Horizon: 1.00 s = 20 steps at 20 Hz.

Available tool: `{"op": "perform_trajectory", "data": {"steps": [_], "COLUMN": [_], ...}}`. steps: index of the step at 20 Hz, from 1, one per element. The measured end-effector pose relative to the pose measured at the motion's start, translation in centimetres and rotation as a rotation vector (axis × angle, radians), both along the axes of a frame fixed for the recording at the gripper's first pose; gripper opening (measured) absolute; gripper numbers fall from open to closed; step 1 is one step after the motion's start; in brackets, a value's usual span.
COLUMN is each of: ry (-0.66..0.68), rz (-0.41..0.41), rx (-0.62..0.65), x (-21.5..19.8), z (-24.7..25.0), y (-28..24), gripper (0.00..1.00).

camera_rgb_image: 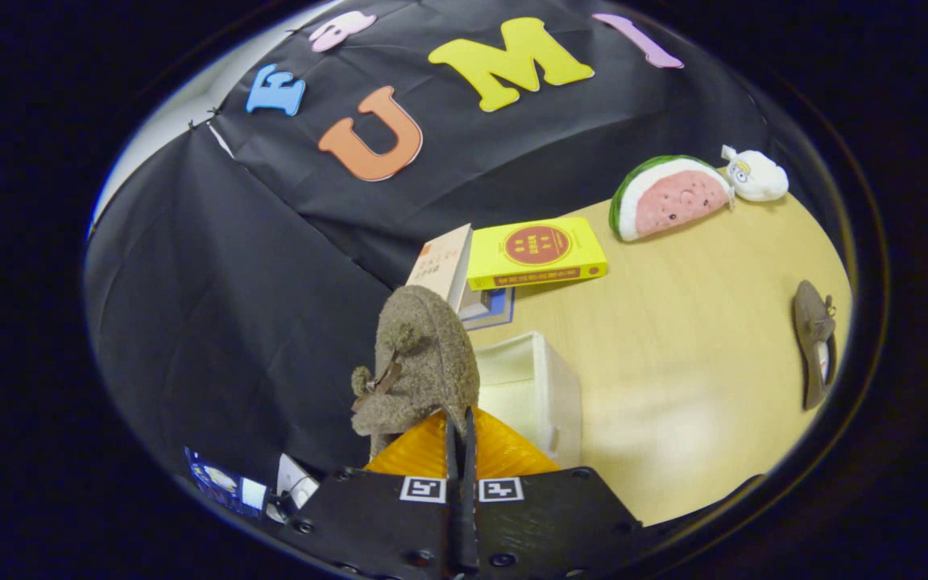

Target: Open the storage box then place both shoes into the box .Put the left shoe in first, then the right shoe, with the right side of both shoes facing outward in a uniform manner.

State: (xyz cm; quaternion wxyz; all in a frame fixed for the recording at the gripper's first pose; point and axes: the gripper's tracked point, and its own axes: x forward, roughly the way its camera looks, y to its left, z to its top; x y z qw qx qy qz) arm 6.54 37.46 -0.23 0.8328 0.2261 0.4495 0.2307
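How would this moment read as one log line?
claw: shut on shoe | box: open, just beyond | second shoe: on table

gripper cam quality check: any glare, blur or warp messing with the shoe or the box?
Gripper view: strong fisheye warp, the table edge curves and the second shoe near the rim looks stretched. Soft glare patch on the tabletop beside the storage box, whose pale walls look washed out. The held shoe, pinched in the tool, is a bit soft but readable.
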Motion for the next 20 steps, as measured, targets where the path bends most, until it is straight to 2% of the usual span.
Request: {"op": "perform_trajectory", "data": {"steps": [10,20], "ry": [0.066,0.223], "rz": [-0.153,-0.168], "rx": [0.001,0.005], "x": [-1.2,-3.6], "z": [-5.6,-12.3], "y": [5.8,8.2], "gripper": [0.0,0.0]}}
